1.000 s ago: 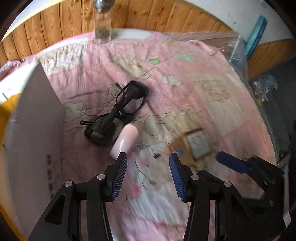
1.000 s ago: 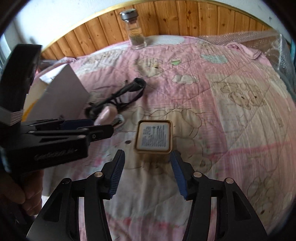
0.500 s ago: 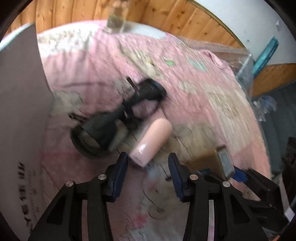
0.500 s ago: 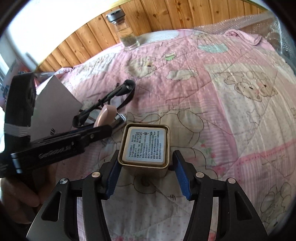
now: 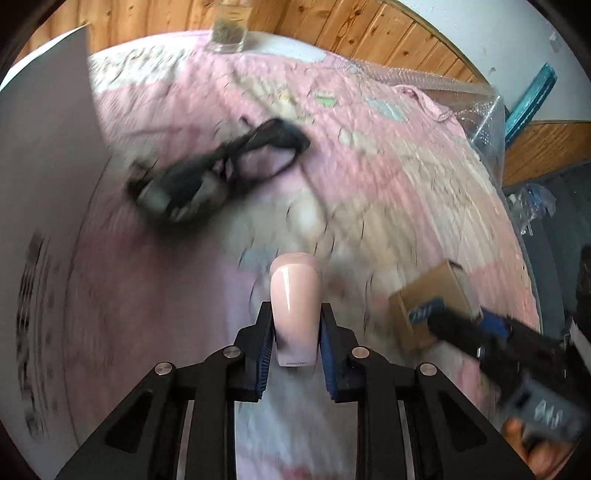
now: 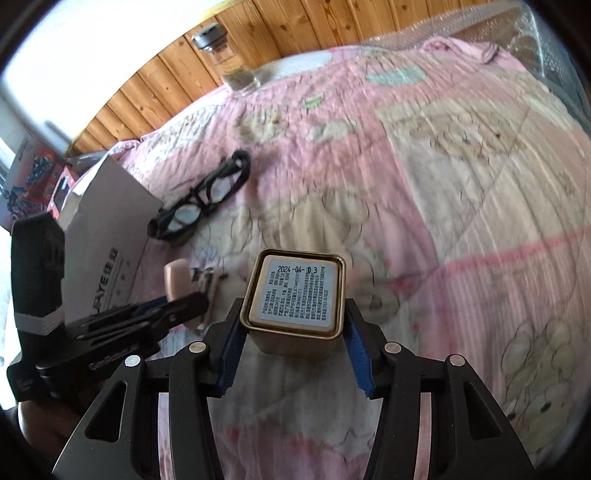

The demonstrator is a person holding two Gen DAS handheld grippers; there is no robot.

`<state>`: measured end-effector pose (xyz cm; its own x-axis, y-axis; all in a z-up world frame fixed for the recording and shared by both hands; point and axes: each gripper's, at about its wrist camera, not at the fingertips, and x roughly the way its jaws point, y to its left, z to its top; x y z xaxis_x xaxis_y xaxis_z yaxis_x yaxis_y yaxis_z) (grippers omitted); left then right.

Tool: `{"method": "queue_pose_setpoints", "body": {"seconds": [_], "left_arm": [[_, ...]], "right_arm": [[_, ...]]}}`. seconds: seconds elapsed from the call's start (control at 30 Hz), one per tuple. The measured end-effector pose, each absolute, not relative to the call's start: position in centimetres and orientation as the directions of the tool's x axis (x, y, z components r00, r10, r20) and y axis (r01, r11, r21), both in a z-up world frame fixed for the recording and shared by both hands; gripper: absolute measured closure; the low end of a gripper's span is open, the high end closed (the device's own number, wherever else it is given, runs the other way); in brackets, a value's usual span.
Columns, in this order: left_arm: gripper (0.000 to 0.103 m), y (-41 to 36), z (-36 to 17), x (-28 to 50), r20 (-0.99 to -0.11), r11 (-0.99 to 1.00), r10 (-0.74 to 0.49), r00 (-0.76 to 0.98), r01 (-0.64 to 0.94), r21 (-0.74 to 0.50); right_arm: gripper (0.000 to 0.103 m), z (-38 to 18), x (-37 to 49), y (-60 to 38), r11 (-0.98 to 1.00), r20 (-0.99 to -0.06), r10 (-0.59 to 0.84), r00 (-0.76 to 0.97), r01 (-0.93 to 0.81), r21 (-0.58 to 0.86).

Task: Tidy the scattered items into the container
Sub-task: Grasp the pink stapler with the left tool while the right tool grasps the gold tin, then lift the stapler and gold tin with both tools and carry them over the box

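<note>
My left gripper (image 5: 295,325) is shut on a pale pink tube (image 5: 294,295), held lifted over the pink quilt (image 5: 388,177). My right gripper (image 6: 293,325) is shut on a square gold tin (image 6: 295,291) with a printed white label, also off the quilt. In the right wrist view the left gripper (image 6: 184,299) shows at the left with the pink tube (image 6: 177,277); in the left wrist view the gold tin (image 5: 428,295) shows at the right. Black glasses (image 6: 201,195) lie on the quilt next to the grey cardboard box (image 6: 107,229), the container, whose wall (image 5: 44,184) fills the left.
A glass jar with a dark lid (image 6: 225,59) stands at the far edge by the wooden wall panelling (image 6: 332,26). Clear bubble wrap (image 5: 461,99) covers the far right corner. Coloured boxes (image 6: 33,173) sit beyond the container. A hand (image 5: 524,435) holds the right gripper.
Both grippers have closed: the left on the pink tube, the right on the gold tin. Both items have come up off the quilt. The glasses have not moved.
</note>
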<state>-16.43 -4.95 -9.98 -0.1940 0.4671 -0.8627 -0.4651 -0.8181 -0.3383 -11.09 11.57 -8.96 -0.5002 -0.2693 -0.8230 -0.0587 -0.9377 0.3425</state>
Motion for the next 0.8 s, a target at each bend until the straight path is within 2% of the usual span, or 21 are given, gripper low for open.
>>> {"method": "queue_pose_setpoints", "body": {"seconds": [0.03, 0.07, 0.1, 0.13, 0.2, 0.27, 0.5, 0.8], "left_arm": [[0.077, -5.3, -10.0, -16.2, -0.864, -0.823, 0.464, -0.197, -0.456, -0.338], [0.073, -5.6, -10.0, -16.0, -0.864, -0.828, 0.460, -0.203, -0.449, -0.336], [0.063, -5.7, -10.2, -16.1, -0.866, -0.835, 0.454, -0.212, -0.441, -0.330], [0.062, -5.5, -10.3, -16.1, -0.861, -0.835, 0.459, -0.218, -0.437, -0.334], [0.063, -5.3, -10.5, -16.2, -0.843, -0.828, 0.481, -0.241, -0.442, -0.346], [0.075, -4.7, -10.6, -16.4, -0.841, -0.826, 0.480, -0.250, -0.451, -0.338], [0.076, -5.8, -9.9, -14.8, -0.855, -0.818, 0.460, -0.241, -0.490, -0.302], [0.076, -8.7, -9.6, -11.5, -0.891, -0.841, 0.408, -0.200, -0.463, -0.281]], "right_arm": [[0.048, -9.1, -10.9, 11.5, -0.940, -0.825, -0.264, -0.501, -0.058, 0.336], [0.048, -9.2, -10.7, 11.3, -0.944, -0.825, -0.255, -0.505, -0.056, 0.326], [0.048, -9.2, -10.6, 11.1, -0.947, -0.821, -0.244, -0.516, -0.058, 0.317], [0.049, -9.2, -10.6, 10.9, -0.951, -0.817, -0.230, -0.529, -0.057, 0.304], [0.050, -8.9, -10.5, 10.6, -0.962, -0.813, -0.203, -0.547, -0.044, 0.269], [0.050, -8.6, -10.2, 10.1, -0.970, -0.816, -0.187, -0.547, -0.028, 0.241], [0.051, -8.1, -7.6, 5.6, -0.990, -0.828, -0.137, -0.543, 0.084, 0.109], [0.050, -8.2, -6.8, 4.7, -0.984, -0.833, -0.176, -0.524, 0.097, 0.147]]}}
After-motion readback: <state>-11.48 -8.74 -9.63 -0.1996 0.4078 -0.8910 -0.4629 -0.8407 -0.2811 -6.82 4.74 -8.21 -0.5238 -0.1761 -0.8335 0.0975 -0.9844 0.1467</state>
